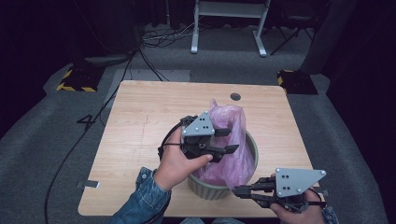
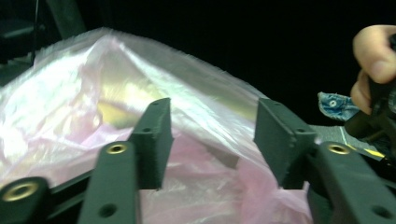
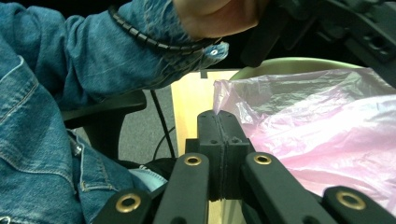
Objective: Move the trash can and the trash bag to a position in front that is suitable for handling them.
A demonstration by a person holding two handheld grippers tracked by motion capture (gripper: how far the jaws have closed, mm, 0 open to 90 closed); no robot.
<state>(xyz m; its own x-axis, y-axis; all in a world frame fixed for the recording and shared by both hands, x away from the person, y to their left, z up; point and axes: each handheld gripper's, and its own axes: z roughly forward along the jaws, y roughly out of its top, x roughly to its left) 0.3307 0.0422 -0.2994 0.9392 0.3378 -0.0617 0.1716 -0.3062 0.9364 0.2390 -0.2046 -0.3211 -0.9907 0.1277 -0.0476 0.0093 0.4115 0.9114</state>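
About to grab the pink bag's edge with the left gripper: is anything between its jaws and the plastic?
Nothing visible. The left gripper is open with the pink bag directly behind its jaws, over the green bin.

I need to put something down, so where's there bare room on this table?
The table is bare across its left half and along the far edge, apart from a small dark disc. The near right is crowded: the green bin with its pink bag, and both grippers.
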